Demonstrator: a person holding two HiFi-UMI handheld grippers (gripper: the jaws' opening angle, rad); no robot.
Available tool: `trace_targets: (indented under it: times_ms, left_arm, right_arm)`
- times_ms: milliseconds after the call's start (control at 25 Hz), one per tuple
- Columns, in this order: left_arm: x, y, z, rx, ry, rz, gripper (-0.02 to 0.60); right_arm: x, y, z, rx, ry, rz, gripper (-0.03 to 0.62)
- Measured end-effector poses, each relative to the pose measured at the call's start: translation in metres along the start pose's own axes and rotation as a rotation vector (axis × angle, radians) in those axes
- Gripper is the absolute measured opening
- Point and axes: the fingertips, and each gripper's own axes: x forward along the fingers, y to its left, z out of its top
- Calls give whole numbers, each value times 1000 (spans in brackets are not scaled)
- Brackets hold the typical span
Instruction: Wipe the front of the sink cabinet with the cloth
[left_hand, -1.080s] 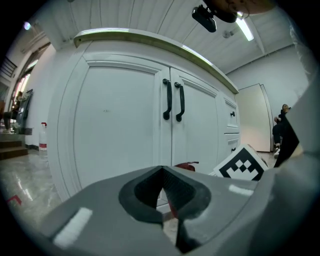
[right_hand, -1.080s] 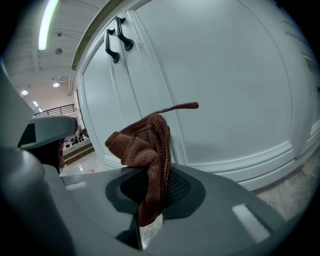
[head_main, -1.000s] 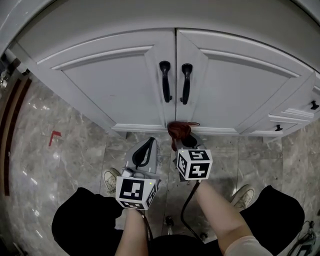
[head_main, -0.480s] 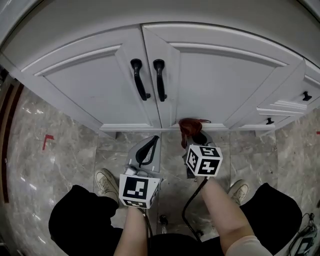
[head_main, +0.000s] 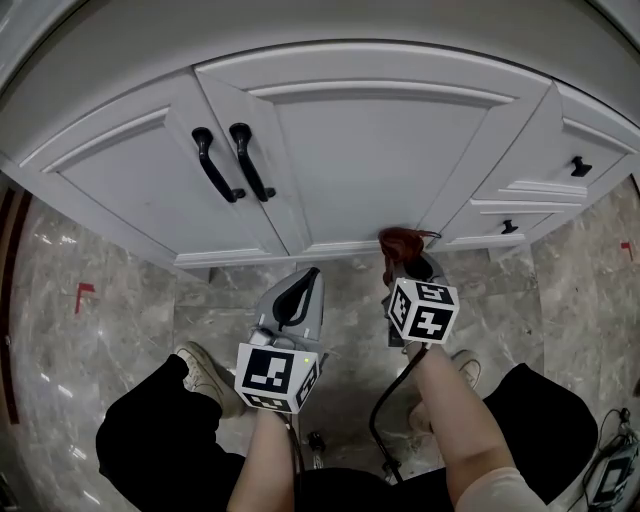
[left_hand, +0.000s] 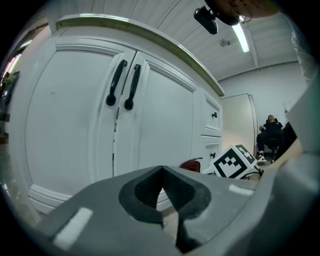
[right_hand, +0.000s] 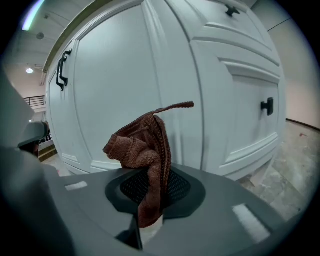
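Note:
The white sink cabinet (head_main: 380, 150) fills the upper half of the head view, with two doors and black handles (head_main: 228, 162). My right gripper (head_main: 402, 262) is shut on a reddish-brown cloth (head_main: 400, 242), whose bunched end sits at the bottom rail of the right door. In the right gripper view the cloth (right_hand: 145, 150) stands up from the jaws in front of the cabinet (right_hand: 125, 85). My left gripper (head_main: 300, 292) is shut and holds nothing, hanging over the floor just short of the cabinet base. The left gripper view shows the doors (left_hand: 75, 115) and the handles (left_hand: 124, 82).
Small drawers with black knobs (head_main: 580, 165) sit to the right of the doors. Grey marble floor (head_main: 90, 330) lies below, with a red mark (head_main: 83, 293) at the left. The person's shoes (head_main: 200, 370) and dark trousers are at the bottom. A black cable (head_main: 385, 410) trails from the right gripper.
The view has shifted rightwards along the cabinet, so the handles now sit further left. My right gripper and the cloth have slid right along the bottom rail. The left gripper stays shut.

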Motion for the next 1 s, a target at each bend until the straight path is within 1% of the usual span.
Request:
trace_targets:
  times_ms: [80,240,360,440,480,560,640,680,840,1000]
  left_arm:
    - [2,-8,-1,6,4,-6,0]
    - [3,-18,-3,10,15,-10,0]
    - [2,-22,-4,33,34,-17,0]
    - [-4,-19,-5,41,51,-9,0]
    - [-7,-16,-4,33,52,2,0]
    - [-14,-7,4,-7,26,23,0]
    - [-23,1,14,-44,-8,38,0]
    - [-30,4,19,-48,-18,44,0]
    - [-58,16,47,-26,-75,71,0]
    - [-101,25,83,6,-157,116,0]
  right_arm:
    - [-6,-21,5,1,-4,-28,86]
    - [-19,-46,9,-13,-15,-65,86]
    - [-31,-68,5,31,-21,-106,84]
    - [-41,-72,7,51,-37,-111,84]
    - [-45,-69,11,61,-52,-107,84]
    - [-55,-54,22,80,-92,-85,84]
    - [-65,-26,33,75,-137,-43,84]
    - [-72,-7,38,63,-159,-14,84]
    - [-107,68,70,-24,-278,91,84]
    - [-160,119,92,-59,-384,128,84]
